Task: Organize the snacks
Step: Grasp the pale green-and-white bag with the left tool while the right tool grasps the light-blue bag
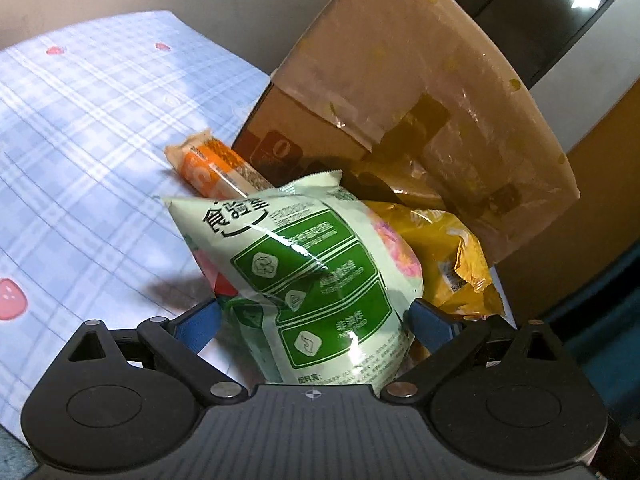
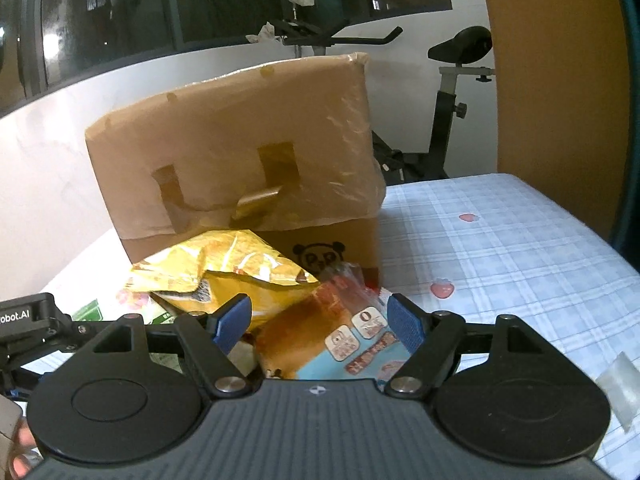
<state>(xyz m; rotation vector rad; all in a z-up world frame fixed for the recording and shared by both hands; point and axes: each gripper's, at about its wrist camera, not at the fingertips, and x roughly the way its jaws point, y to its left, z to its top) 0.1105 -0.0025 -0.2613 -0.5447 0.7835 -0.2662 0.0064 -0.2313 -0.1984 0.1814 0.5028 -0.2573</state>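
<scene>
Currently left gripper is clamping the green snack bag; right gripper is sitting wide around the bread packet, beside the cardboard box.

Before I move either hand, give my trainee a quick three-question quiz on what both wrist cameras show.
1. True or false: the left tongs have the green snack bag between their pads.
2. Which packet lies between the right tongs? A) yellow bag B) bread packet C) orange bar
3. Fill in: the printed panda is on the cardboard ____.

Key:
1. True.
2. B, the bread packet; the yellow bag lies further ahead, to the left.
3. Box.
</scene>
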